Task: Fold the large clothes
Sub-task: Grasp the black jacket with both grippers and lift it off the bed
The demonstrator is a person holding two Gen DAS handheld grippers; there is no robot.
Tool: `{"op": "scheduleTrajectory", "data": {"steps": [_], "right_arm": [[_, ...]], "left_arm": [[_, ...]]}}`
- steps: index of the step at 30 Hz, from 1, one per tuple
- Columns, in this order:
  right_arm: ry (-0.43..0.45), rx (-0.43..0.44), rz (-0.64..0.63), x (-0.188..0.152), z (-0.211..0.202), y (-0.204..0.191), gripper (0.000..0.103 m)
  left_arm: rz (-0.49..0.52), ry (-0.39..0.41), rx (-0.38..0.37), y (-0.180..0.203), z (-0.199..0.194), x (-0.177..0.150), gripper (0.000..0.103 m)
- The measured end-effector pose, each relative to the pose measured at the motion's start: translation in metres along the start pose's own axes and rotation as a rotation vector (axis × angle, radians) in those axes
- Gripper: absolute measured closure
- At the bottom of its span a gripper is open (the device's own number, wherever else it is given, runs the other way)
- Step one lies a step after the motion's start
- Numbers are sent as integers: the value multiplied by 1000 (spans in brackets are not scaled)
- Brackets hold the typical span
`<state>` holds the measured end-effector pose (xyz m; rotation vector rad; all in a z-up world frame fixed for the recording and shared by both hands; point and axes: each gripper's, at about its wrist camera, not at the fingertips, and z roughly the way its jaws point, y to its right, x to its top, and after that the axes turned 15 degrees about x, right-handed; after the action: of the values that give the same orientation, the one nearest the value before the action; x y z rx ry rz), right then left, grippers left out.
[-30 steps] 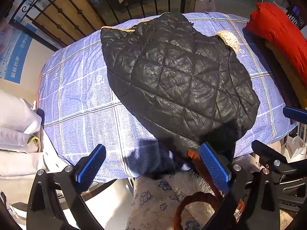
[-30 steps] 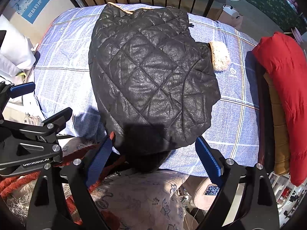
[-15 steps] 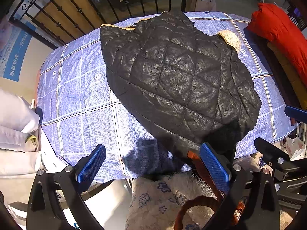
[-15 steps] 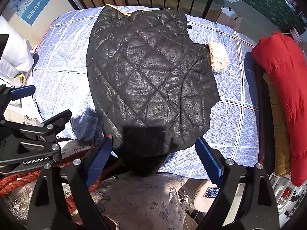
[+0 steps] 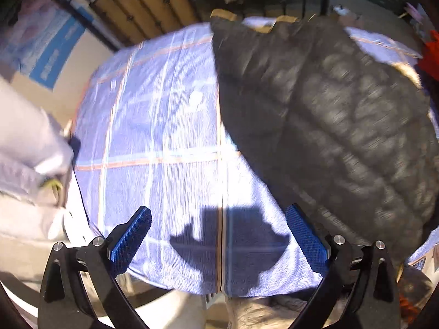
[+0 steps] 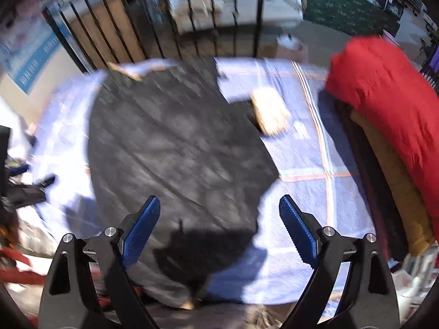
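Note:
A black quilted jacket (image 5: 323,126) lies spread on a table under a blue checked cloth (image 5: 153,126); both views are motion-blurred. A fleecy tan cuff (image 6: 270,115) sticks out at the jacket's right side. My left gripper (image 5: 218,233) hangs open above bare cloth near the front edge, with the jacket's hem just right of its right pad. My right gripper (image 6: 219,219) is open over the jacket's (image 6: 175,148) near edge, nothing between its blue pads. At the far left of the right wrist view, part of the left gripper's black frame (image 6: 24,189) shows.
A red padded garment (image 6: 384,104) lies on a tan one along the table's right side. Pale folded clothes (image 5: 24,148) are stacked at the left. A black iron railing (image 6: 192,27) runs behind the table. Floral fabric and red cord sit below the front edge.
Both grippers have dropped lower and moved forward over the table, so jacket and cloth look larger. The left one has shifted left off the jacket onto bare cloth. Both stay open.

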<state>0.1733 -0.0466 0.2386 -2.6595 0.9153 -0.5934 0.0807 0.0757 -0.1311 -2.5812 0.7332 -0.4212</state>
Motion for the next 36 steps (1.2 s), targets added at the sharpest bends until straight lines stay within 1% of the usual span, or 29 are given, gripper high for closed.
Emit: {"op": "scheduleTrajectory", "data": {"steps": [2, 4, 5, 7, 8, 9, 10, 11, 12, 13, 14, 16, 17, 18, 19, 20, 23, 24, 26, 27, 28, 30, 31, 32, 33, 35, 36], "right_arm": [[-28, 30, 66, -13, 14, 17, 15], [-71, 107, 162, -31, 35, 35, 15], [-83, 121, 185, -37, 41, 40, 15], [-127, 153, 232, -50, 63, 46, 15], [-146, 177, 258, -54, 72, 50, 15], [-175, 228, 306, -59, 84, 53, 15], [-197, 267, 343, -61, 92, 55, 18], [-211, 308, 373, -61, 98, 54, 34], [-221, 343, 380, -58, 104, 50, 43], [-235, 344, 349, -53, 107, 42, 66], [-250, 352, 299, -46, 107, 31, 80], [-234, 460, 177, -26, 95, -4, 83], [-225, 502, 117, -16, 86, -22, 84], [-207, 530, 36, -2, 74, -46, 84], [-181, 578, -37, 15, 62, -69, 85], [-158, 621, -71, 28, 53, -84, 85], [-76, 704, -161, 66, 34, -121, 87], [-35, 735, -199, 91, 24, -141, 87], [-3, 773, -232, 132, 16, -166, 87], [10, 795, -257, 149, 11, -183, 87], [23, 807, -290, 164, 6, -200, 87], [25, 794, -380, 185, 4, -241, 87], [25, 793, -404, 192, 7, -255, 87], [19, 801, -417, 200, 8, -267, 87], [16, 803, -416, 210, 10, -275, 87], [18, 784, -382, 223, 12, -283, 87], [35, 763, -345, 237, 21, -285, 87]], "left_arm": [[-46, -72, -60, -4, 23, -16, 7], [-93, -135, -137, -3, 41, -33, 7], [-104, -164, -164, 1, 48, -42, 7], [-73, -205, -194, 12, 55, -53, 8], [-50, -212, -203, 17, 56, -55, 11], [-21, -207, -199, 23, 54, -54, 11], [-7, -193, -186, 25, 52, -54, 11], [0, -167, -173, 25, 48, -50, 11], [2, -147, -167, 24, 45, -49, 11], [0, -129, -170, 22, 42, -46, 11], [-5, -117, -175, 20, 40, -44, 11], [-24, -102, -186, 15, 39, -43, 11], [-33, -97, -194, 14, 38, -45, 11], [-41, -88, -207, 10, 38, -45, 11], [-48, -75, -215, 7, 36, -44, 11], [-58, -55, -219, 4, 33, -45, 11], [-123, 23, -228, -18, 12, -46, 11], [-157, 61, -236, -31, 1, -47, 11], [-199, 124, -257, -49, -22, -47, 11], [-215, 178, -294, -61, -41, -49, 11], [-224, 235, -338, -70, -62, -49, 11], [-221, 321, -405, -80, -95, -50, 6], [-221, 354, -417, -83, -107, -52, 6], [-222, 375, -413, -82, -115, -54, 6], [-211, 380, -427, -81, -120, -56, 6], [-192, 349, -464, -74, -121, -64, 6], [-192, 334, -473, -71, -122, -69, 6]]}}
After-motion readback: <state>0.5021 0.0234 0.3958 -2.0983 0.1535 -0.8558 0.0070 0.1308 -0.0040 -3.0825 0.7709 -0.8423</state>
